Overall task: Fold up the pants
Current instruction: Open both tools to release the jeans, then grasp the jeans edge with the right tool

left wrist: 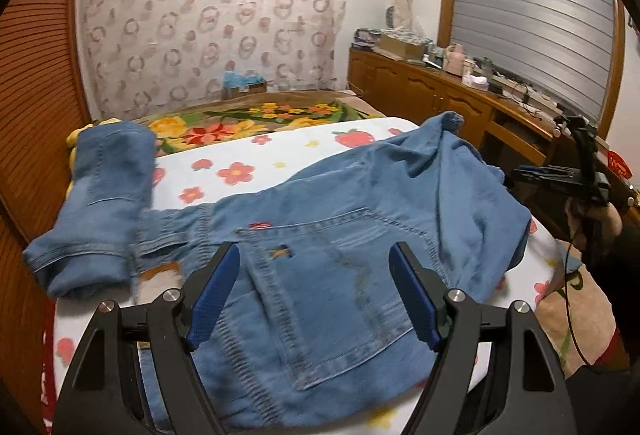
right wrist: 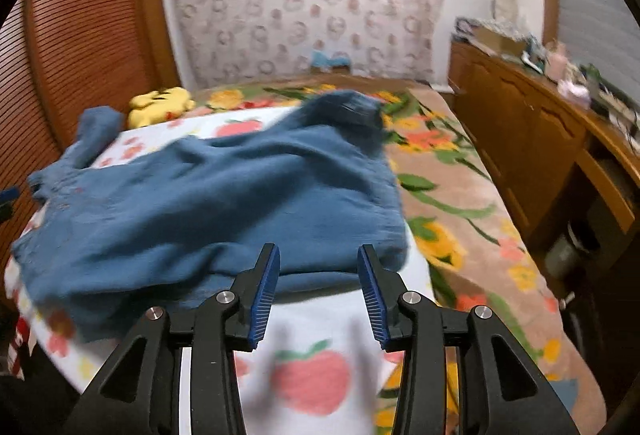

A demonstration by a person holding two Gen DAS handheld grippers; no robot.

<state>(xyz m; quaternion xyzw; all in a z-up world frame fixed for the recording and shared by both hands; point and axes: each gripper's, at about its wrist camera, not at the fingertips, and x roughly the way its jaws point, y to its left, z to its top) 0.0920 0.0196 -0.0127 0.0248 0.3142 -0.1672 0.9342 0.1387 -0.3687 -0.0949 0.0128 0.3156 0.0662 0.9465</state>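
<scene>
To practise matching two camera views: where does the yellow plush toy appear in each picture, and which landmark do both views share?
Left wrist: yellow plush toy, only a sliver at the far left, behind the rolled denim piece.
Right wrist: yellow plush toy, upper left, beyond the jeans.
Shared landmark: the patterned wall curtain.

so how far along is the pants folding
Early to midway. Done: the jeans lie on the strawberry sheet, part of the legs doubled back in a rumpled layer. In hand: nothing; left gripper and right gripper are both open. Left: flattening and the final folds.
</scene>
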